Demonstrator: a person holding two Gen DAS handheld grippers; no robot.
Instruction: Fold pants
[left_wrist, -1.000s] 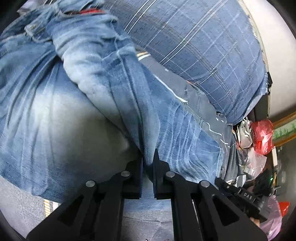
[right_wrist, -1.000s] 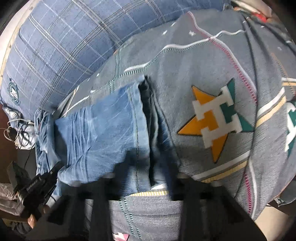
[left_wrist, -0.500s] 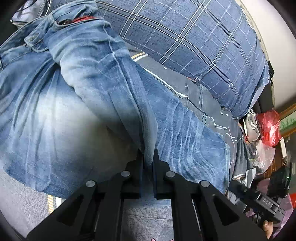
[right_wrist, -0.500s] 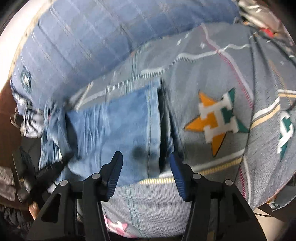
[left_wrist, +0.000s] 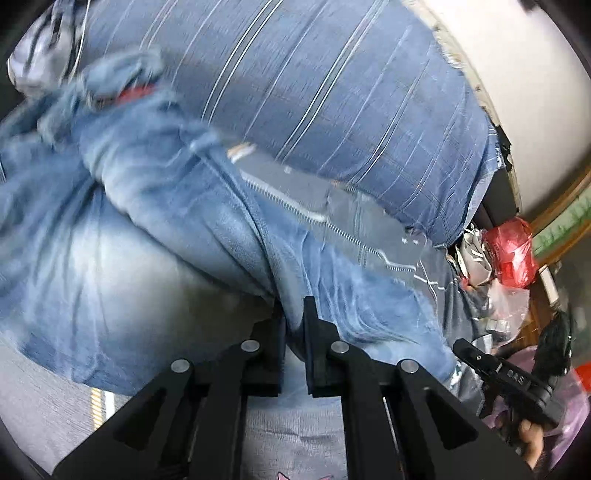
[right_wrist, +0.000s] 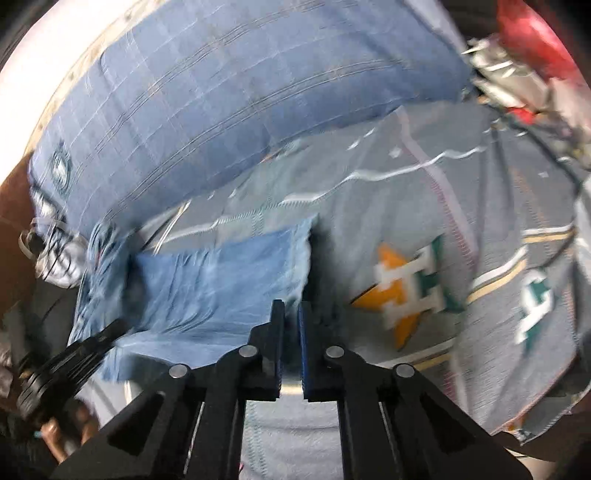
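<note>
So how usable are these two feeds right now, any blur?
Left wrist: motion blur smears the jeans and plaid pillow; the gripper's jaws stay sharp. Right wrist: the star-print blanket is streaked too. Both: fisheye bending with dark corners.

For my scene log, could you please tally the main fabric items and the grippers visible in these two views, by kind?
Jeans: 1
Blue plaid pillow: 1
Grey patterned bedspread: 1
Grippers: 2, the left gripper and the right gripper, each pinching the denim
Total: 5
</note>
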